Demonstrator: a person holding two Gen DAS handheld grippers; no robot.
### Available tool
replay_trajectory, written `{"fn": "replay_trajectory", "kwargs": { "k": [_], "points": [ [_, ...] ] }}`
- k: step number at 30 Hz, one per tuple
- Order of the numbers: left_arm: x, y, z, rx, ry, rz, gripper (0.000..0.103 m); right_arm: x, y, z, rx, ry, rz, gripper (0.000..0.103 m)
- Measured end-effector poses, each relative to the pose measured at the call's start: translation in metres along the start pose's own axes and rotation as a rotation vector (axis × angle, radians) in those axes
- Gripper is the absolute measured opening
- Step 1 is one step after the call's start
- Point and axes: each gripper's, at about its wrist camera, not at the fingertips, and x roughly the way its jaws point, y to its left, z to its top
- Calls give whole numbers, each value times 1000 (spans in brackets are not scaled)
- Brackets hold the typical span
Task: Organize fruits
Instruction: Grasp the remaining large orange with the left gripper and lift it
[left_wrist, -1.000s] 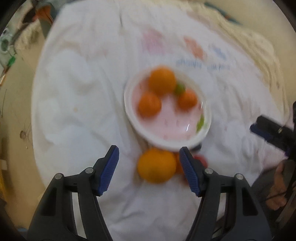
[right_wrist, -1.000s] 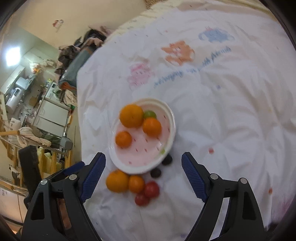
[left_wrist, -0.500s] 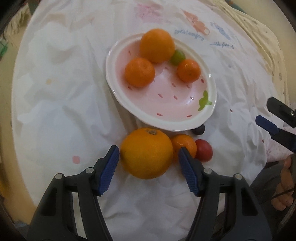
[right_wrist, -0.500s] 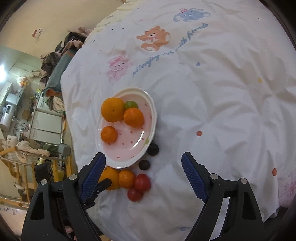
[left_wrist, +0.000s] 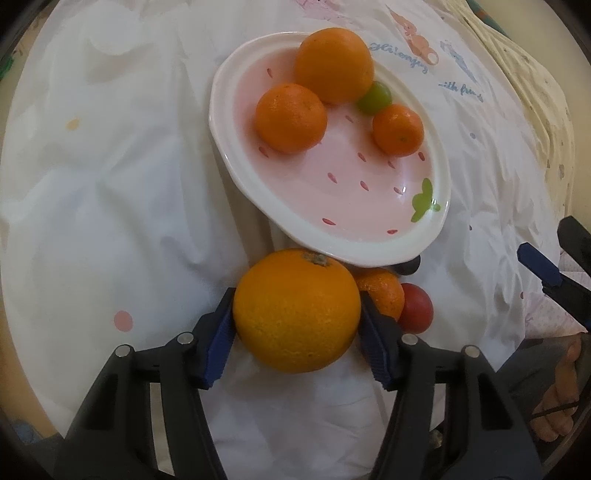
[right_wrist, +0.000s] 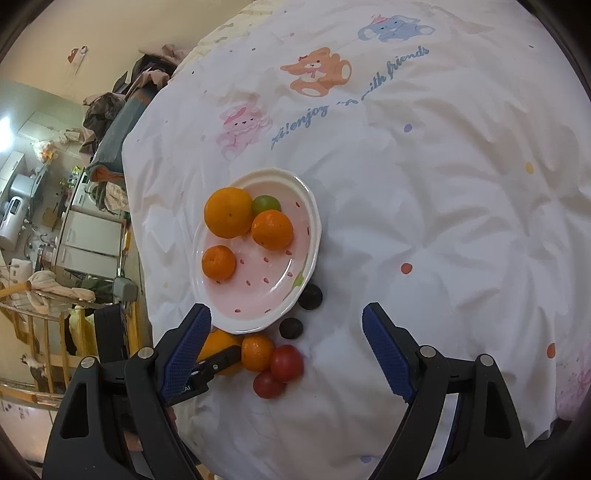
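Left tool (left_wrist: 297, 325) closed on orange (left_wrist: 297, 310), stem up.

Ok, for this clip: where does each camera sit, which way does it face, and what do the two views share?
Left wrist: on the left gripper, low over the bedsheet, facing the strawberry plate; its blue pads flank the large orange. A bare foot shows at the right edge.
Right wrist: on the right gripper, higher up, jaws wide apart and empty, looking down on the sheet and the kitchen beyond.
Shared: plate, its four fruits, the small orange, a tomato; each sees the other gripper.
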Motion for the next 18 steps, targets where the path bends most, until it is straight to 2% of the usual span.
{"fn": "replay_trajectory", "kwargs": {
  "k": [7,14,18],
  "points": [
    [-18,-7,-9,36,-30,54,56,-2,0,0,4,-5,4,87],
    [-66,-15,-24,88,-140,100,56,-1,-7,-1,31,7,-1,87],
    [-89,-14,-32,85,-205,137,56,5,-9,-3,18,29,-40,87]
  ]
}}
